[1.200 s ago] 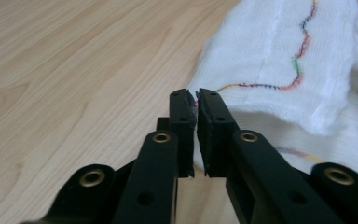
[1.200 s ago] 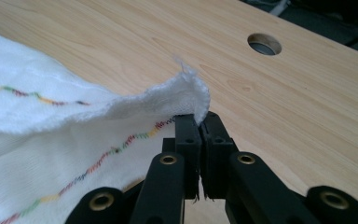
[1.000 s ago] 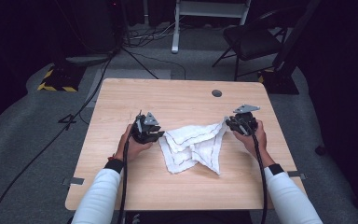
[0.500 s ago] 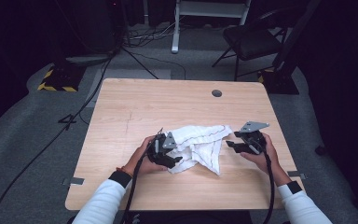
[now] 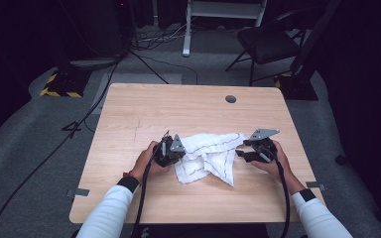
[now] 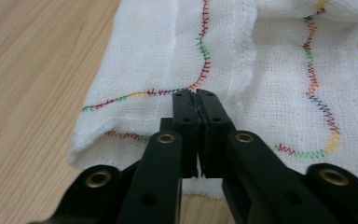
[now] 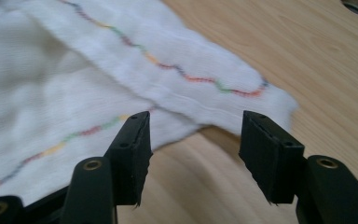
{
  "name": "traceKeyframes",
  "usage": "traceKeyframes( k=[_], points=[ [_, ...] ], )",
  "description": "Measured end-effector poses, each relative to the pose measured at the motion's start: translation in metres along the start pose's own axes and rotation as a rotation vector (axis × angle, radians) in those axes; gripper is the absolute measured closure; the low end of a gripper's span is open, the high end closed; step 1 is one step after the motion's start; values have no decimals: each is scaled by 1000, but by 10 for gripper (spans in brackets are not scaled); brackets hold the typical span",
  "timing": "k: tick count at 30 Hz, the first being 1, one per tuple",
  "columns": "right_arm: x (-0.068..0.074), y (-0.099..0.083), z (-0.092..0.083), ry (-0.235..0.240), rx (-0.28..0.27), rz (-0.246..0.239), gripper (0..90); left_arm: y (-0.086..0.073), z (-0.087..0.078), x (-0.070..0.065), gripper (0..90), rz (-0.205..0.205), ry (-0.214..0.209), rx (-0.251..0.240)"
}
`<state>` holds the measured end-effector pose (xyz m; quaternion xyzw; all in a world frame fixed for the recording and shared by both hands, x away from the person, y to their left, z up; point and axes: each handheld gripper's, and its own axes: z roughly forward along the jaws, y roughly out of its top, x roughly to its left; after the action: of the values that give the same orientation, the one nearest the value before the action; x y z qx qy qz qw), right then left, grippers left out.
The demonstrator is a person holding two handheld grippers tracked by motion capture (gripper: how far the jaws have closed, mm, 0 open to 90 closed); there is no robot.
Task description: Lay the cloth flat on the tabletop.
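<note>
The left gripper [image 6: 195, 100] has its jaws pressed together on a fold of the cloth [image 6: 279, 70]; they have just been closing, and the fabric edge with its coloured stitching is pinched between the pads. In the high view that gripper [image 5: 171, 148] sits at the cloth's [image 5: 209, 156] left side.

The right gripper [image 7: 193, 135] stands with its jaws apart and nothing gripped; a corner of the cloth [image 7: 121, 79] lies just ahead of them and reaches between the two tips, flat on the worktop [image 7: 270, 42]. In the high view this gripper [image 5: 248, 148] is just beside the cloth's right end.

The cloth lies rumpled and partly doubled over in the middle of the worktop [image 5: 144, 109], nearer the front edge than the back, with a flap hanging toward the front.

As I judge it, the work is folding or straightening the cloth, and it is at an early stage: one side is secured, the other not yet taken. What is left seems to be closing the right jaws on the near corner, then lifting or pulling the cloth out and laying it neatly. No tidy fold is visible so far.
</note>
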<state>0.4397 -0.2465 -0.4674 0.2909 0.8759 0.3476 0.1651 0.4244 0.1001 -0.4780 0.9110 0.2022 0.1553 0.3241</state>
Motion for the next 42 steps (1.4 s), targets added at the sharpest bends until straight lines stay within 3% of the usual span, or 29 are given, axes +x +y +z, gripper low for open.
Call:
traceKeyframes(
  k=[2, 3, 4, 7, 9, 10, 11, 12, 14, 16, 18, 19, 21, 23, 25, 27, 28, 30, 31, 32, 34, 35, 37, 38, 42],
  points=[
    [12, 2, 1, 65, -1, -5, 438, 0, 0, 0, 896, -6, -1, 3],
    [17, 2, 2, 75, 0, -16, 439, 0, 1, 0, 889, -6, -2, 10],
    [32, 2, 5, 92, 18, -70, 438, 0, -1, -3, 791, -1, -24, 2],
    [41, 2, 7, 91, 36, -107, 443, 2, -5, -8, 756, 19, -36, -25],
    [43, 3, 7, 48, 39, -149, 463, 4, -7, -9, 653, 5, -63, -55],
    [38, 4, 6, 18, 30, -145, 472, 4, -7, -10, 612, 8, -71, -55],
    [25, 4, 4, -10, 13, -115, 480, 6, -5, -12, 498, 17, -62, -42],
    [25, 4, 4, -10, 13, -115, 480, 7, -3, -13, 498, 19, -46, -31],
    [10, 3, 3, -72, 12, -105, 478, 9, 4, -14, 465, 10, -42, -24],
    [-17, 2, 5, -115, 27, -53, 446, 10, 9, -13, 438, 8, -38, -3],
    [-24, 2, 7, -124, 34, -48, 431, 10, 14, -12, 458, 15, -20, 20],
    [-34, 2, 12, -112, 39, -25, 412, 10, 15, -12, 526, 16, -15, 26],
    [-38, 2, 16, -121, 46, -37, 406, 8, 16, -9, 567, 16, -13, 19],
    [-46, 3, 27, -92, 61, -21, 398, 9, 16, -3, 667, 0, -17, 23],
    [-48, 3, 31, -81, 64, -11, 400, 9, 17, 2, 692, -10, -7, 12],
    [-49, 2, 38, -77, 55, -23, 482, 8, 17, 7, 764, -19, -15, 8],
    [-49, 2, 38, -77, 55, -23, 482, 7, 18, 8, 764, -21, -16, 5],
    [-49, 2, 39, -68, 46, -25, 598, 5, 19, 10, 808, -26, -17, 0],
    [-48, 2, 38, -68, 51, -30, 706, 5, 18, 11, 837, -25, -19, 2],
    [-48, 2, 38, -68, 51, -30, 706, 5, 18, 11, 837, -20, -15, 1],
    [-49, 2, 38, -55, 54, -27, 789, 5, 16, 12, 846, -17, -9, -3],
    [-49, 1, 34, -56, 48, -21, 833, 6, 11, 14, 848, -25, -9, -22],
    [-49, 2, 31, -59, 36, -22, 840, 7, 8, 14, 848, -37, -16, -30],
    [-49, 4, 26, -63, 21, -21, 842, 8, 0, 16, 849, -43, -20, -61],
    [-40, 13, -5, -61, -58, -41, 852, 12, -26, 15, 851, -46, -16, -131]
  ],
)
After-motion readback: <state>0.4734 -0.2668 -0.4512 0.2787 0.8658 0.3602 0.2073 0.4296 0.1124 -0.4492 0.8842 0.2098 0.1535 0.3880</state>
